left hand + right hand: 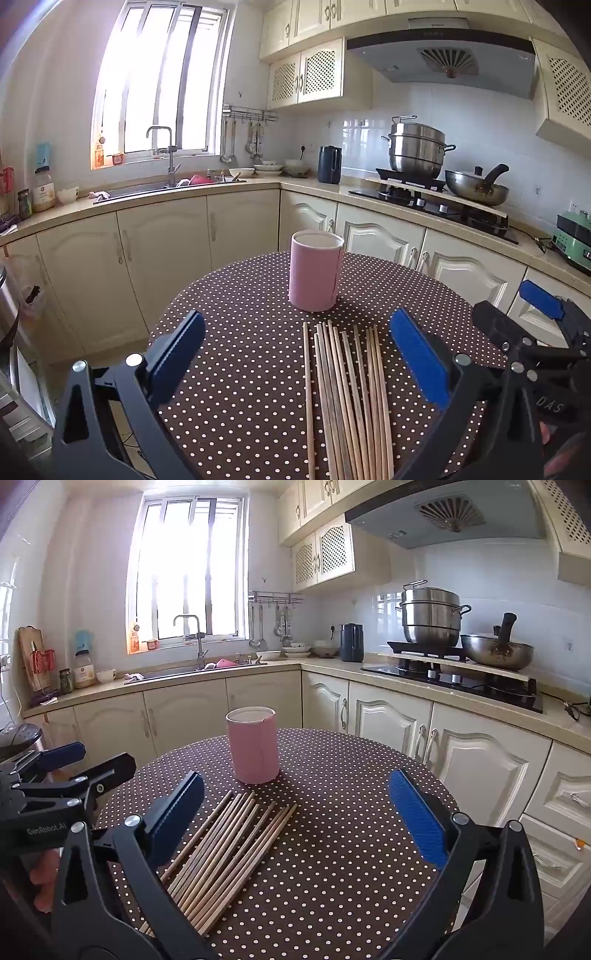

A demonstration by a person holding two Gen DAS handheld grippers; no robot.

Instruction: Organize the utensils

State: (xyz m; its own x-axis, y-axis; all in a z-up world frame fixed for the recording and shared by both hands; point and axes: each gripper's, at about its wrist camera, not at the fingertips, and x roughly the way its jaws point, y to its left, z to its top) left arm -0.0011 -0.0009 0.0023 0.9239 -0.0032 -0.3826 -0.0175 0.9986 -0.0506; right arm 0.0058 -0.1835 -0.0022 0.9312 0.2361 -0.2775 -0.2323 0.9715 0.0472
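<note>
Chopsticks (343,398) lie loose and side by side on the round table (240,369), fanned slightly, their far tips just short of the pink cylindrical holder (315,271), which stands upright and appears empty near the table's far half. The left gripper (295,365) hovers above the bundle with its jaws spread fully and nothing between the pads; the right gripper (295,812) is likewise released and empty, offset to the right of the sticks. Probable faults: closing on the whole fan is likely to pinch only a few sticks and scatter or roll the others toward the table edge; a grasp near one end would let the sticks droop and catch the holder's rim; a hard contact could tip the tall, narrow holder, which looks light. The two grippers work close together, so collision between them is a further risk. The table carries a dark polka-dot cloth, which may bunch if dragged. Around it is a kitchen: cream cabinets, a sink (177,670) under a bright window, and a hob with a steamer pot (432,616).
</note>
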